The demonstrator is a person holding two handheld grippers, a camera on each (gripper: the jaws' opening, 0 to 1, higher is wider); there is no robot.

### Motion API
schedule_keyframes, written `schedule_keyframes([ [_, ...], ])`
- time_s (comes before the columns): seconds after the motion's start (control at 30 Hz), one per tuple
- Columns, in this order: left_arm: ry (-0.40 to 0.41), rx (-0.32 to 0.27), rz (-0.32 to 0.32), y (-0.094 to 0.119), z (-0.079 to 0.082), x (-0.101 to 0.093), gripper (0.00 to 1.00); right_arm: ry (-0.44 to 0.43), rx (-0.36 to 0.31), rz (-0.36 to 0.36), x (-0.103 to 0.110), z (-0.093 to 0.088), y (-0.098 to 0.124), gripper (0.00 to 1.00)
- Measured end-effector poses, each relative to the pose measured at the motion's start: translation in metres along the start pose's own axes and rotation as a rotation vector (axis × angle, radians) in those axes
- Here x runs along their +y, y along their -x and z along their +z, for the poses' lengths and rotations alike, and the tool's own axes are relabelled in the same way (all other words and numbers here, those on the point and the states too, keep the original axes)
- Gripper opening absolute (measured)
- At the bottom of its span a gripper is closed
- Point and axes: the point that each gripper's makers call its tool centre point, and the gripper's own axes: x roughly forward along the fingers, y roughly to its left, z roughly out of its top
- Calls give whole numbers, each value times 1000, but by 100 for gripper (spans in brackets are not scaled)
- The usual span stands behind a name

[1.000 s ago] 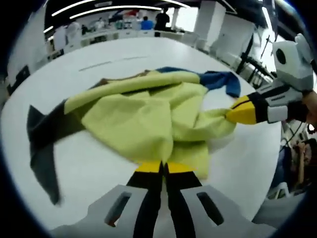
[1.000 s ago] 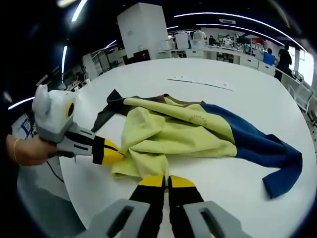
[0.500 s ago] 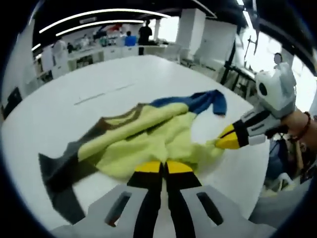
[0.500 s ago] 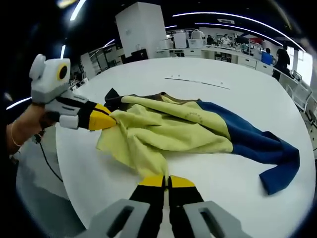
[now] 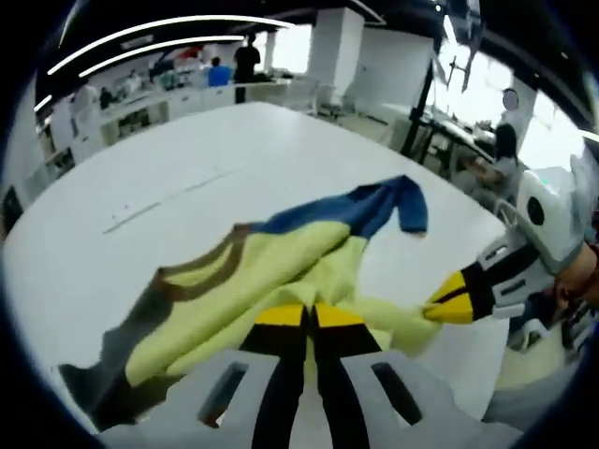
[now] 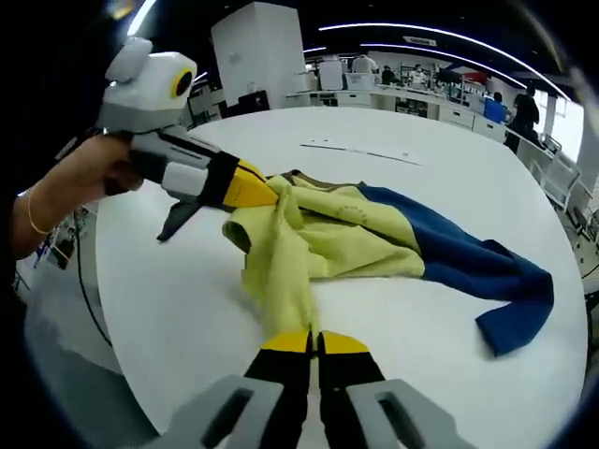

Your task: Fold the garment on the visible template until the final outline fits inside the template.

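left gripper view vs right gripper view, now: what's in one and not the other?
Left gripper view: the right gripper from the side, shut on the yellow cloth's edge, and the garment's brown-trimmed neckline. Right gripper view: the left gripper lifting its pinched edge, and the hand holding it. Both: the yellow knit garment with a blue sleeve on the round white table.

Long ceiling light strips give bright, even light, so the white table shows only faint, soft shadows. In the left gripper view, daylight from the windows at the far right glares and washes out that side, and the picture is softly blurred throughout. Both views bow strongly toward their edges, and the right gripper view is sharper, with the far room slightly soft.
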Motion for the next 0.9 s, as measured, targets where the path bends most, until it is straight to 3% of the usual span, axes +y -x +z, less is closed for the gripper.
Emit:
schedule_keyframes([
  [0.33,4,23,3,-32,-7,9,0,-2,12,-10,-3,-4,-9,0],
  [0.43,-37,35,12,-41,-12,13,0,-7,11,-7,-4,-3,-11,0],
  [0.9,-71,36,10,-56,-15,18,0,-23,29,-35,-12,-5,-19,0],
])
